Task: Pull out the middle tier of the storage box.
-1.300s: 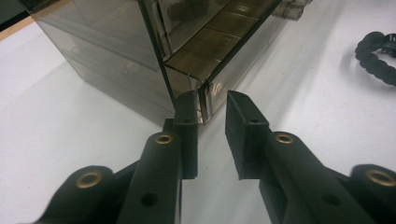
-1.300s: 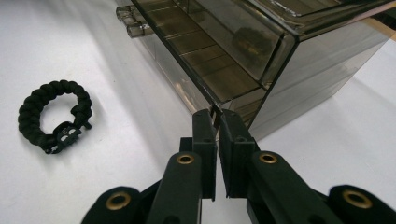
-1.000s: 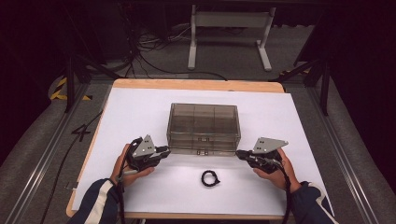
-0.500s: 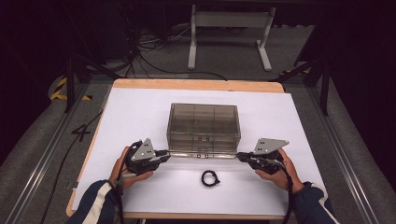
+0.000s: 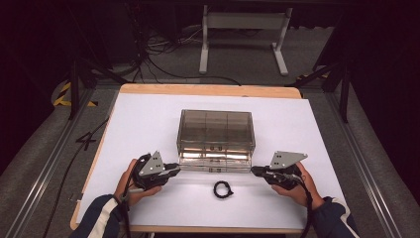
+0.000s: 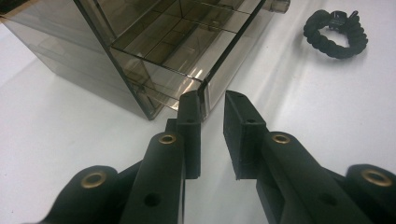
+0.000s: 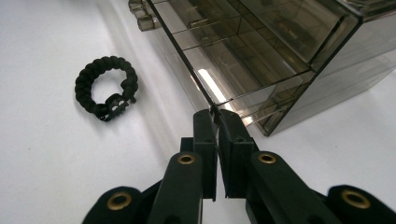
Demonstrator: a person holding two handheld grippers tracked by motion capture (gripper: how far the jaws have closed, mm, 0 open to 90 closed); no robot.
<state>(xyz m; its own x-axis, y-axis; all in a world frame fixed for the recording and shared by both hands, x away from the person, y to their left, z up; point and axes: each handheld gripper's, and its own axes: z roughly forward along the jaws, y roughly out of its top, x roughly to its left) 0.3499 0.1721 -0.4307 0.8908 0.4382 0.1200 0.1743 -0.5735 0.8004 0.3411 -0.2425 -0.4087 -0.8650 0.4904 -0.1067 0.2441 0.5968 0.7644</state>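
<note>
A dark room with floor cables and a white frame stand surrounds one white surface edged in wood. At its middle stands one smoky clear drawer box, its bottom drawer slid out toward the person. The left tool, jaws a little apart, straddles that drawer's left front corner. The right tool is pinched nearly together on the right front corner. One black braided bracelet lies between the two tools, just before the drawer.
</note>
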